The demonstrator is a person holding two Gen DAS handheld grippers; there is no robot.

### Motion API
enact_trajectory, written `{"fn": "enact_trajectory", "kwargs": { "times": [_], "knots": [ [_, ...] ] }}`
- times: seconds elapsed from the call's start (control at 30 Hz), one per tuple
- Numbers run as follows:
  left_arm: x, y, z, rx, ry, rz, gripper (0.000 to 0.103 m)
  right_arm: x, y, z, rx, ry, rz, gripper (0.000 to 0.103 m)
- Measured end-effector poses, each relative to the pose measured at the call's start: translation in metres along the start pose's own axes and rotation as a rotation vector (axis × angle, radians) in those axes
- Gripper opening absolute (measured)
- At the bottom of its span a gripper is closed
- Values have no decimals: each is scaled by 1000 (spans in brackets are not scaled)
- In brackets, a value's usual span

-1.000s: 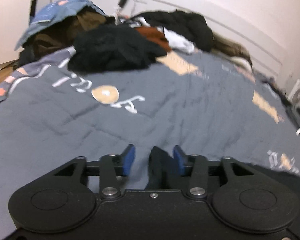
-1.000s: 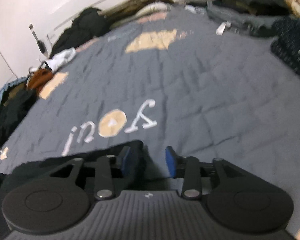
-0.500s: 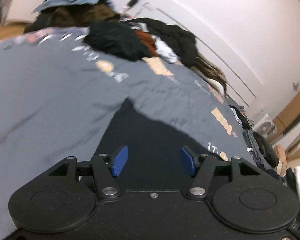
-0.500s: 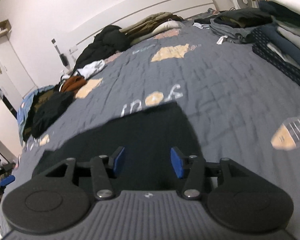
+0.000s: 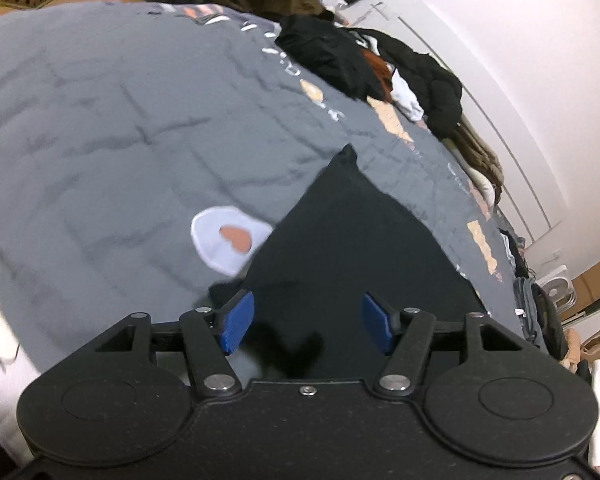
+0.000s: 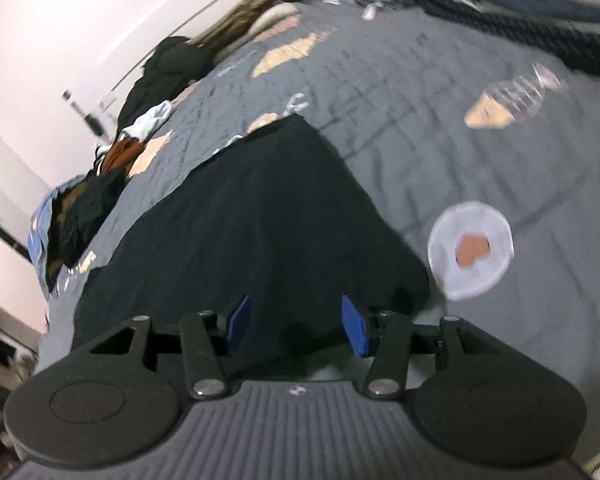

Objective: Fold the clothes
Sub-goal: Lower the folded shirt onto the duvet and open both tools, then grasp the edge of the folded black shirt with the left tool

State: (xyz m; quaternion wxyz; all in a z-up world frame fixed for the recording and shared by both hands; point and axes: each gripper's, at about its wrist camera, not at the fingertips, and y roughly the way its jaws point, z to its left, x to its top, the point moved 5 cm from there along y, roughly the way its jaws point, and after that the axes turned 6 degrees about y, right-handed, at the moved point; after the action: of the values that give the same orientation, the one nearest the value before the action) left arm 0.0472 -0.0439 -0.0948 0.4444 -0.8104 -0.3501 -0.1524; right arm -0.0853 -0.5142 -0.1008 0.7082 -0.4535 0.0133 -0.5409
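- While both tools hang above the grey quilt [image 5: 100,128], a black garment [image 5: 352,248] lies spread flat on it, tapering to a far corner.
- Left gripper [image 5: 307,322] and right gripper [image 6: 296,326] show blue pads parted, jaws wide, holding nothing.
- Soft, light and limp by its look, the cloth would likely sag and slide; the near hem corners seem the surest hold.
- Unsorted clothes [image 5: 340,52] crowd the far edge.

Left tongs [image 5: 307,323] matte black, blue ribbed pads, silver screws, right tongs [image 6: 295,325] grey ribbed housing
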Motion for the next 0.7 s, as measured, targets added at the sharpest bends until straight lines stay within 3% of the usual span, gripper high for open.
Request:
{"fn": "enact_trajectory", "kwargs": {
  "times": [0.3, 0.5, 0.57, 0.63, 0.7],
  "knots": [
    [-22, 22, 13, 45, -76, 65, 60, -1, 7, -18, -101, 44, -11, 50],
    [-22, 34, 10, 37, -86, 43, 60, -5, 21, -30, -98, 133, 19, 50],
    [-21, 37, 9, 34, -88, 34, 55, -4, 22, -27, -101, 124, 8, 50],
    [-21, 40, 8, 32, -90, 30, 29, -3, 25, -25, -95, 133, 10, 51],
    [-20, 42, 7, 20, -100, 34, 18, -3, 29, -25, -87, 155, 8, 52]
  ]
}}
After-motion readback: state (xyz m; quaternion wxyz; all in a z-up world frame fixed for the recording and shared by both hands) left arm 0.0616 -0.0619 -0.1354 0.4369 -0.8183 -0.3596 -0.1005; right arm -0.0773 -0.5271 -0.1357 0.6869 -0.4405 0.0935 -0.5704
